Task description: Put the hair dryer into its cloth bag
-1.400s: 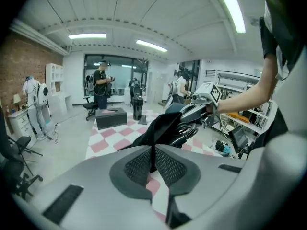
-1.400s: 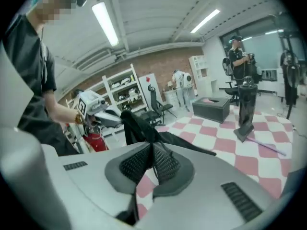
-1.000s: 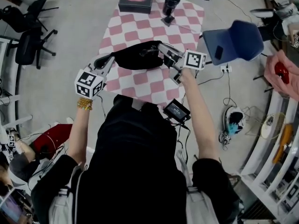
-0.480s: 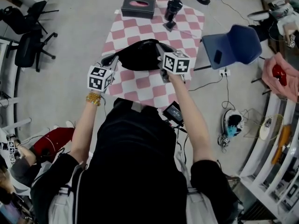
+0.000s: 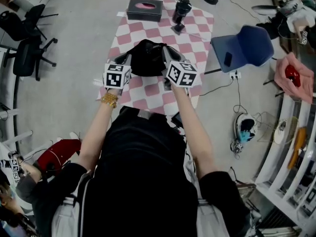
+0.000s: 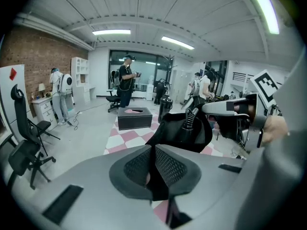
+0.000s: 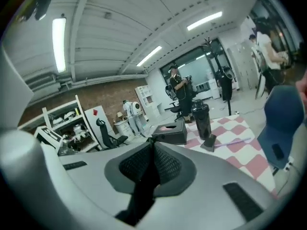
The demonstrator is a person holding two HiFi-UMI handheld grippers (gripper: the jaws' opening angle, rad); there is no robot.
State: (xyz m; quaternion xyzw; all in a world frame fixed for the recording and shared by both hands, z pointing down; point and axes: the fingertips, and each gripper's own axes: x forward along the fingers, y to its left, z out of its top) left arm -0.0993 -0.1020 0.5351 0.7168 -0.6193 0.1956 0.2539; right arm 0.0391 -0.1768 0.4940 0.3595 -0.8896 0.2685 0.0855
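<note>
The black cloth bag (image 5: 146,58) hangs bunched over the pink-checked table (image 5: 148,29), stretched between my two grippers. My left gripper (image 5: 129,59) is shut on the bag's left edge; in the left gripper view black cloth runs between its pads (image 6: 168,166). Pinching the right edge, my right gripper (image 5: 166,51) is shut too, a black strip (image 7: 144,186) trailing from its jaws. Of the hair dryer I see only a ribbed cord sleeve (image 6: 190,120) sticking out of the bag's mouth (image 6: 182,128); the rest is hidden inside.
A dark tissue box (image 5: 144,9) and a black cylindrical object (image 5: 181,8) stand at the table's far end. A blue chair (image 5: 244,46) sits right of the table, black office chairs (image 5: 24,43) to the left. People stand further back in the room (image 6: 126,80).
Both grippers have come closer together and moved further over the table. The bag between them has gone from a wide, flat shape to a narrow bunched one.
</note>
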